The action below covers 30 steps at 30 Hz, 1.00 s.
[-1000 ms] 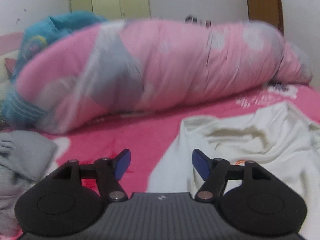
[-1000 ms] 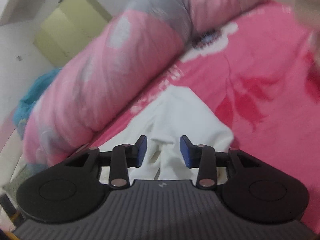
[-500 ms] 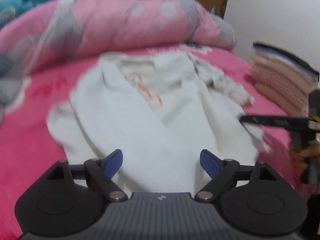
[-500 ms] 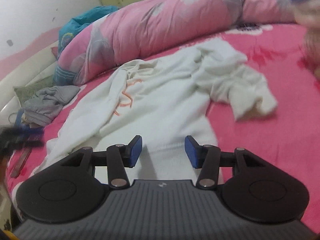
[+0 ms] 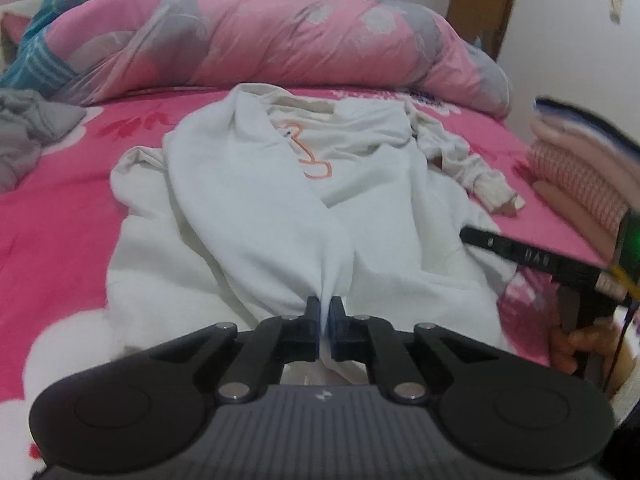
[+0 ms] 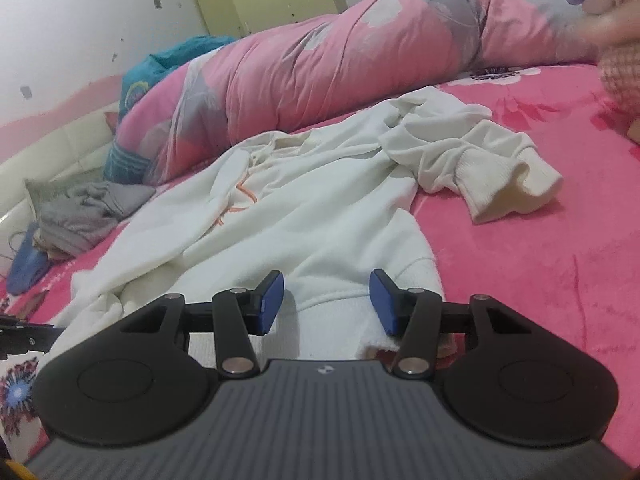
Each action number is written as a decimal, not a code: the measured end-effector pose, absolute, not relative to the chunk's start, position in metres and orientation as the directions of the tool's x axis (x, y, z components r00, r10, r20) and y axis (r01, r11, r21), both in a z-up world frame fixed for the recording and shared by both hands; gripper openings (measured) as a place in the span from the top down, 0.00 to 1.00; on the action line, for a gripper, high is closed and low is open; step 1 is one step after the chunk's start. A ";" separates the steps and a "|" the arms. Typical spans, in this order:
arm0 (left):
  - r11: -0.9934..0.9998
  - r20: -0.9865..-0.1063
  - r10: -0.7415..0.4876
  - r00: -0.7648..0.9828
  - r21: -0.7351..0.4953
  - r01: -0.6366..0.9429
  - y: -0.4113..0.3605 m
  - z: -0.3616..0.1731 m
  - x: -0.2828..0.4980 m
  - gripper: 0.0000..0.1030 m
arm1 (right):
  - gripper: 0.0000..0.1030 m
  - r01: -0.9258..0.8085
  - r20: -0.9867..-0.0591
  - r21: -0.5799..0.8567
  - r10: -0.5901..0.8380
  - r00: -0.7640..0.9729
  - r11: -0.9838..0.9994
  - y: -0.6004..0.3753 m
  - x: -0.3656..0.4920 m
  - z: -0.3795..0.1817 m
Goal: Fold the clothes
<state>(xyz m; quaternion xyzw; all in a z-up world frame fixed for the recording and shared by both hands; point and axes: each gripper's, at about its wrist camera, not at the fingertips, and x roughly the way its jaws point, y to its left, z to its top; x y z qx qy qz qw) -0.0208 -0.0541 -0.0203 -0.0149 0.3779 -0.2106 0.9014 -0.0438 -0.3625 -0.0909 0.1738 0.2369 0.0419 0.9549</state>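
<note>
- On the pink bed [image 5: 60, 216] a white sweatshirt [image 5: 260, 200] lies crumpled, front up, its orange print [image 5: 312, 156] showing, hem nearest both cameras.
- The left claw [image 5: 324, 312] is pinched narrow on a tuck of the sweatshirt's hem; cloth fans up out of the fingers in a taut ridge, which suggests the grip is meant to lift or pull that edge straight.
- The right claw [image 6: 326, 300] stands wide, its blue pads [image 6: 272, 300] on either side of the ribbed hem band [image 6: 340, 300] and holding nothing; placed so, it looks ready to close on the hem's other corner.
- One sleeve [image 6: 480, 168] is bunched toward the right side, cuff curled on the bed; it will likely need spreading before any fold.
- A rolled pink quilt [image 5: 260, 32] lies along the far side, a grey garment [image 5: 28, 128] sits to the left, and a stack of folded clothes [image 5: 580, 176] sits to the right, probably the pile this one is to join.
- Folding proper seems not yet begun; the garment is not yet flat.
</note>
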 end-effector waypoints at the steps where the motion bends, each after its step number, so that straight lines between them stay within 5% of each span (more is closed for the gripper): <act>1: 0.905 -0.666 -0.413 0.621 -0.223 0.362 -0.048 -0.016 -0.020 0.96 | 0.54 0.003 -0.437 0.352 0.161 0.885 0.936 -0.363 -0.044 -0.091; 8: 0.799 -0.522 -0.586 0.620 -0.499 0.336 0.011 0.031 0.003 0.96 | 0.54 0.013 -0.436 0.362 0.157 0.886 0.932 -0.365 -0.043 -0.092; 12: 0.786 -0.525 -0.595 0.609 -0.540 0.302 0.030 0.046 0.056 0.96 | 0.54 0.016 -0.437 0.369 0.158 0.885 0.929 -0.365 -0.042 -0.093; 14: 0.810 -0.526 -0.553 0.646 -0.523 0.266 0.044 0.065 0.099 0.96 | 0.54 0.017 -0.438 0.373 0.160 0.885 0.928 -0.366 -0.042 -0.094; 17: 0.852 -0.406 -0.392 0.826 -0.499 0.160 0.082 0.116 0.170 0.95 | 0.54 0.019 -0.439 0.374 0.158 0.885 0.927 -0.365 -0.042 -0.094; 18: 0.861 -0.318 -0.307 0.897 -0.494 0.119 0.096 0.128 0.184 0.89 | 0.54 0.021 -0.439 0.372 0.156 0.885 0.928 -0.365 -0.042 -0.094; 19: 0.869 -0.255 -0.209 0.944 -0.491 0.060 0.108 0.133 0.197 0.71 | 0.54 0.023 -0.440 0.370 0.153 0.885 0.929 -0.365 -0.042 -0.094; 21: 0.870 -0.307 -0.054 0.950 -0.482 -0.107 0.126 0.121 0.219 0.40 | 0.54 0.025 -0.441 0.367 0.150 0.885 0.930 -0.364 -0.042 -0.094; 27: 0.871 -0.571 -0.074 0.817 -0.436 -0.225 0.130 0.033 0.212 0.39 | 0.54 0.028 -0.442 0.378 0.154 0.883 0.925 -0.367 -0.041 -0.095; 30: 0.891 -0.594 -0.140 0.792 -0.425 -0.161 0.122 0.023 0.180 0.37 | 0.54 0.029 -0.442 0.377 0.153 0.884 0.926 -0.366 -0.041 -0.095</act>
